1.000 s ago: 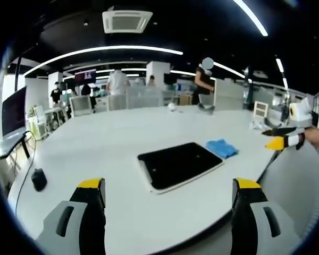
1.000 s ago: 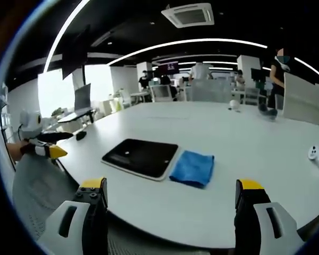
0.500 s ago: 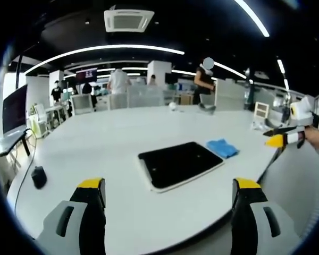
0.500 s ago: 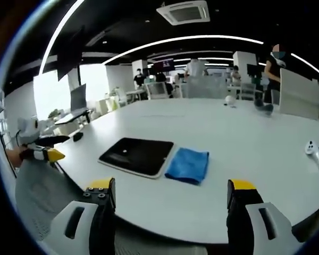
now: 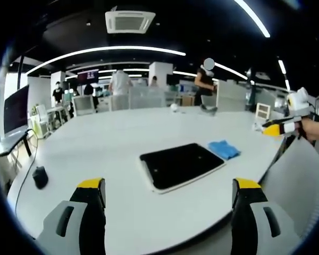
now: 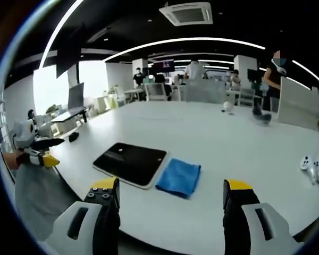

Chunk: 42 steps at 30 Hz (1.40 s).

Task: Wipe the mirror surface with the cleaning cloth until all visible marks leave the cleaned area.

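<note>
Left gripper view: a computer mouse [image 5: 39, 177] with its cable lies far left on the white bench [image 5: 95, 143]. The mirror [image 5: 182, 164] lies flat ahead of the left claw [image 5: 169, 199], jaws apart and holding nothing, with the blue cloth [image 5: 223, 149] touching its far right corner.

Right gripper view: a game controller [image 6: 309, 163] sits right. The right claw [image 6: 170, 202], jaws apart and holding nothing, hangs near the cloth [image 6: 178, 177], mirror [image 6: 129, 162] just left.
</note>
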Each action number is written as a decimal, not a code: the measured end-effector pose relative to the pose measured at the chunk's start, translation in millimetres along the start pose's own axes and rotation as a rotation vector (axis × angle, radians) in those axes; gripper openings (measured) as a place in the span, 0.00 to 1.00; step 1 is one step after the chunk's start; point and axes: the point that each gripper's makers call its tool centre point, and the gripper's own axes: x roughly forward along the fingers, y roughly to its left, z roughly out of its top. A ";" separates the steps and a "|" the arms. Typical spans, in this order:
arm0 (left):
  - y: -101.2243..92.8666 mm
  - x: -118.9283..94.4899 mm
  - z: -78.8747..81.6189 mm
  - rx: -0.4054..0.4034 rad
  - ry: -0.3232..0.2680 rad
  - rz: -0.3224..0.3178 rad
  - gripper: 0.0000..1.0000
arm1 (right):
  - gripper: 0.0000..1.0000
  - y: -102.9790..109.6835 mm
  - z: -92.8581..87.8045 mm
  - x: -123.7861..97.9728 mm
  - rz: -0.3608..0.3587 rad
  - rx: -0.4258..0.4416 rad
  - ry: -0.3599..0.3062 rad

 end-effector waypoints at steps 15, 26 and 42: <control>0.7 -0.4 -0.9 -0.001 0.006 0.008 1.00 | 0.77 -14.9 26.9 21.1 0.039 -0.054 0.004; -0.6 -0.6 -3.7 -0.003 0.022 0.002 1.00 | 0.75 -17.1 37.6 50.5 0.066 -0.103 0.014; -1.8 -0.1 -7.8 -0.001 0.048 -0.007 1.00 | 0.66 -15.7 11.1 93.6 0.119 -0.125 0.087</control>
